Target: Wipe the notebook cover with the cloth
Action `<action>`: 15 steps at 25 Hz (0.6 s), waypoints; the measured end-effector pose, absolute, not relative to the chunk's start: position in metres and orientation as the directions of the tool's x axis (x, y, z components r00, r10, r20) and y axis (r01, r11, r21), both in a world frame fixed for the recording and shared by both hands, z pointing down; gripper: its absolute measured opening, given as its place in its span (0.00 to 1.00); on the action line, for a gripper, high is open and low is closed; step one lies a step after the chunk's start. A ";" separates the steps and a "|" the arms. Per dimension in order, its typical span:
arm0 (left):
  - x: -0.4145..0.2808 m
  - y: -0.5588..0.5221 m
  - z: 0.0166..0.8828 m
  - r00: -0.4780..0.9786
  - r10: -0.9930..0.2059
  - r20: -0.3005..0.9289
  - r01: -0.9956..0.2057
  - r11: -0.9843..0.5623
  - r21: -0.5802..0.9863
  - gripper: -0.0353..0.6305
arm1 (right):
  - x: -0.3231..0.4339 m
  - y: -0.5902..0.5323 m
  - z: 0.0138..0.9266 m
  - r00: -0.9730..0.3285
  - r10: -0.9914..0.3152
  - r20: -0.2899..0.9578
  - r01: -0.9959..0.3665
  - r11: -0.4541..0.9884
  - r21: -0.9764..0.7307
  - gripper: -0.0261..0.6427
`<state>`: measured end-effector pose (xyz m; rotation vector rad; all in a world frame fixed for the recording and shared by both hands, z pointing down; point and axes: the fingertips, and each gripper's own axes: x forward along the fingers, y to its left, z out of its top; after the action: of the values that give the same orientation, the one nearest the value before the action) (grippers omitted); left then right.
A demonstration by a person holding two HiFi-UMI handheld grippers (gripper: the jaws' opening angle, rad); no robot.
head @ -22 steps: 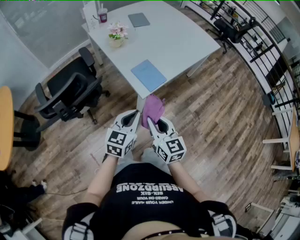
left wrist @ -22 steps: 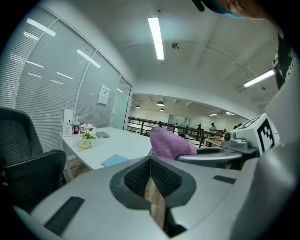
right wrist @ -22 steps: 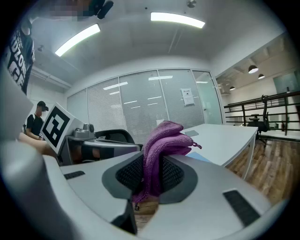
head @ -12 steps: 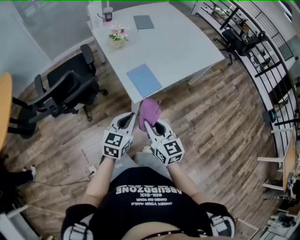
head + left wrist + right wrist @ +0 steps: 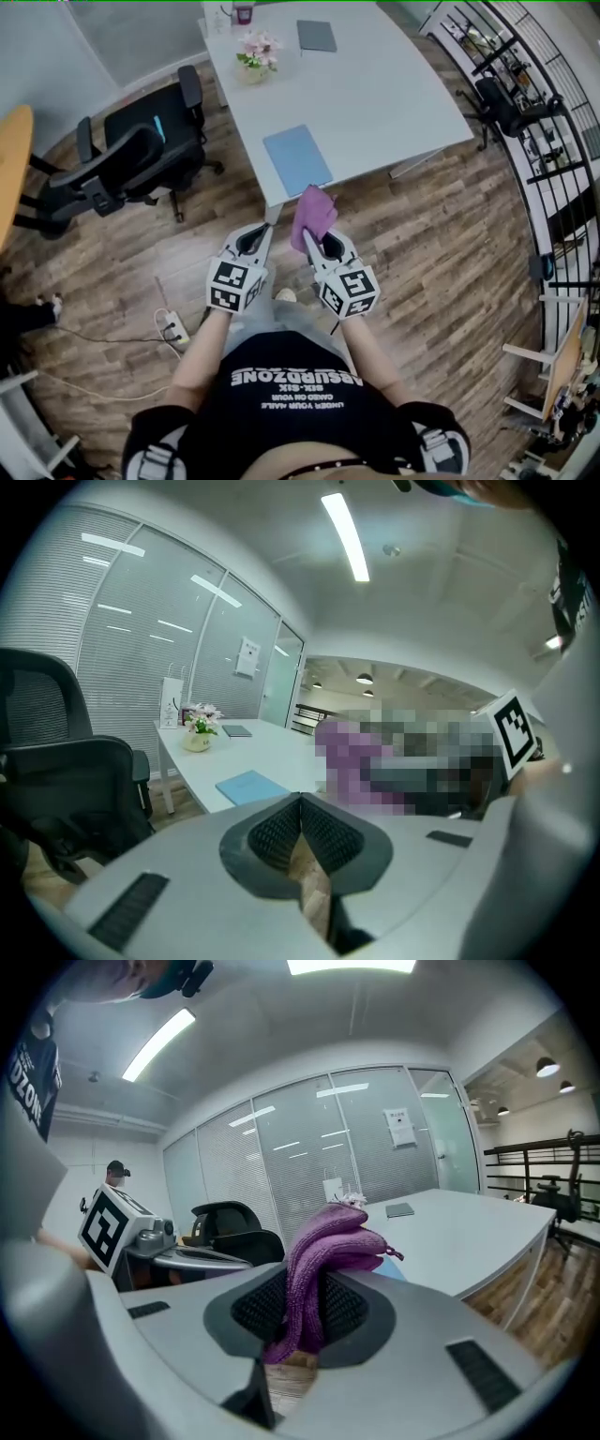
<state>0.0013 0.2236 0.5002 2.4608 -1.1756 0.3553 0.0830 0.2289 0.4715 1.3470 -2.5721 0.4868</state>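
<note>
Hand-held gripper on my right (image 5: 316,246) clamps the purple cloth (image 5: 314,214), bunched ready for the blue notebook (image 5: 297,159) upper-centre on the table (image 5: 394,94). My left hand-held gripper (image 5: 260,241) sits closed, empty.

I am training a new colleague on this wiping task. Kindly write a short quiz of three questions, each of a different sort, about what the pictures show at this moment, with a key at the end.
1. True or false: the purple cloth already lies on the blue notebook.
2. Fill in the missing word: the jaws of the left gripper are ____, with nothing between them.
3. Choose one: what holds the cloth? A) the left gripper. B) the right gripper. C) neither; it lies loose.

Key:
1. False. It is held up in front of the table edge, short of the notebook.
2. shut
3. B
</note>
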 end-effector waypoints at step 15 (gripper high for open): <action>-0.020 0.088 0.566 0.689 -0.518 0.507 -0.695 -0.672 0.257 0.08 | 0.052 0.056 0.514 -0.541 -0.712 0.448 -0.841 0.467 -0.273 0.17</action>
<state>-0.0195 0.0880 0.5658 2.4668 -0.9400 0.5537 0.0517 0.0564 0.5145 1.3296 -2.4473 0.6824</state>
